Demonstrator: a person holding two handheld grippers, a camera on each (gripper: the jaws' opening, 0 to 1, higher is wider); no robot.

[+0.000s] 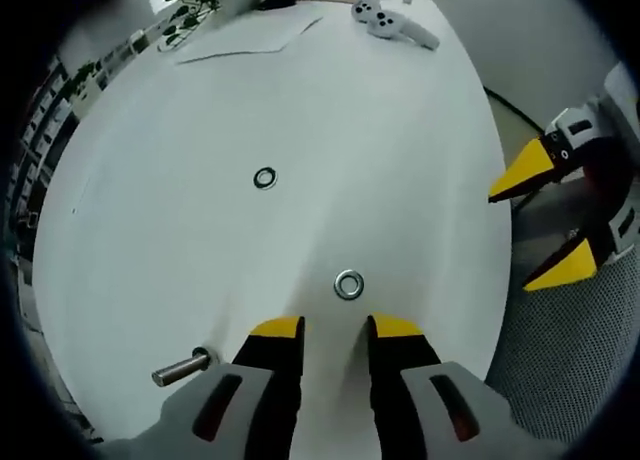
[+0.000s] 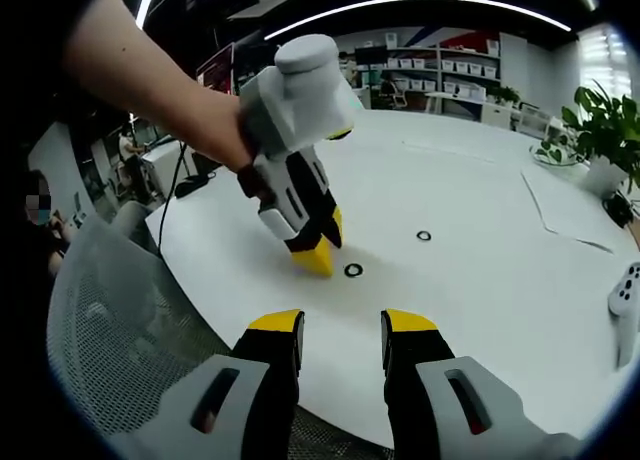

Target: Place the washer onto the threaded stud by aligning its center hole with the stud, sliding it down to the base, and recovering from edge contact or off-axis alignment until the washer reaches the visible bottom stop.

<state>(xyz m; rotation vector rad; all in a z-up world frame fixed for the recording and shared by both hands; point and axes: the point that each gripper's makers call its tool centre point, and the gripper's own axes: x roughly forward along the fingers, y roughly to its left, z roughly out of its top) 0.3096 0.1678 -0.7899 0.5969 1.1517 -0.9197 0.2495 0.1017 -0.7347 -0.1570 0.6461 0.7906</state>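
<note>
On the white round table [image 1: 200,260] lie two steel washers. One washer [image 1: 348,284] rests just beyond my left gripper [image 1: 337,327], which stands open with nothing between its jaws. The other washer [image 1: 265,178] lies farther out. A short metal stud [image 1: 182,367] stands near the table edge, left of the left jaw. My right gripper [image 1: 545,220] hangs open past the table's right edge. In the right gripper view, a hand holds the left gripper [image 2: 318,256] tip-down beside the near washer [image 2: 353,270]; the far washer [image 2: 424,236] lies beyond. My right gripper [image 2: 342,323] is open and holds nothing.
White game controllers [image 1: 385,20] and sheets of paper [image 1: 250,35] lie at the far side of the table, near a potted plant [image 2: 605,130]. A grey mesh chair [image 2: 110,320] stands at the near table edge. Shelves line the room behind.
</note>
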